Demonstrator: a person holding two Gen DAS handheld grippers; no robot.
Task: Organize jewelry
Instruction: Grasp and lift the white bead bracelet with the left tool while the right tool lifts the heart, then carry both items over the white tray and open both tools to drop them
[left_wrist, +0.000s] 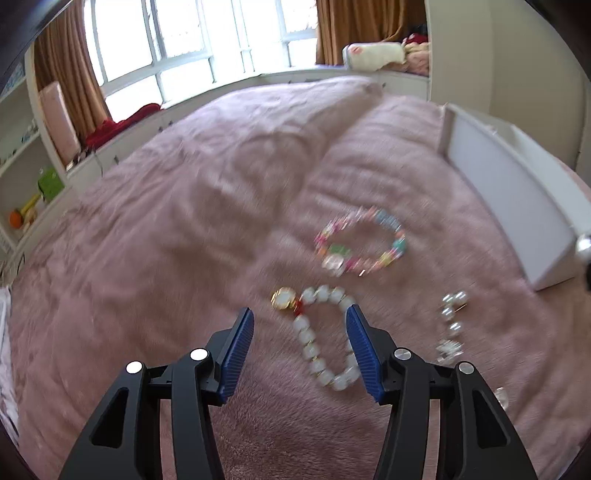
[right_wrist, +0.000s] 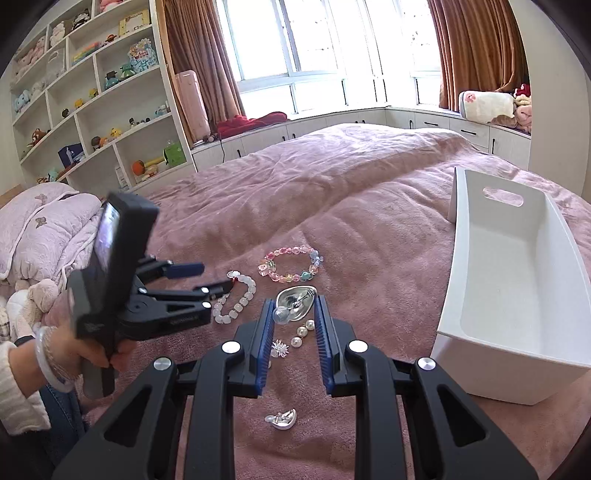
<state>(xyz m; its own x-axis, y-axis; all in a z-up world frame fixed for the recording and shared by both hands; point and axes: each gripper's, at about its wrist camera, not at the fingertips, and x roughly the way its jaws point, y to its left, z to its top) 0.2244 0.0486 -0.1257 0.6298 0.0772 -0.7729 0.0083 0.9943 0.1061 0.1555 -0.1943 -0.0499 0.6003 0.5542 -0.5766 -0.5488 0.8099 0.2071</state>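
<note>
A: Item one, surface and room?

B: A pink plush bedspread (right_wrist: 332, 177) is covering the bed and filling the middle of both views. White shelving with small toys (right_wrist: 92, 103) is standing at upper left of the right wrist view, and brown curtains (right_wrist: 476, 48) are framing the bright windows (right_wrist: 314, 48) at the top. A white plastic bin with a handle slot (right_wrist: 517, 280) is sitting at the right, nothing showing inside it.

A: Item two, jewelry against the grippers?

B: The left gripper (left_wrist: 300, 334) is hovering with its blue pads apart; the white bead bracelet with a gold charm (left_wrist: 321, 339) is lying on the bedspread between them, unpinched. The multicoloured bead bracelet (left_wrist: 360, 242) is lying just above it in frame.

A: And the other?

B: The right gripper (right_wrist: 293, 314) is clamping a silver shell-shaped earring (right_wrist: 295, 301) between nearly closed pads. A pearl drop earring (right_wrist: 303, 334) and a small silver spiky piece (right_wrist: 279, 349) are lying below it, and a second silver earring (right_wrist: 282, 419) near the bottom centre.
</note>
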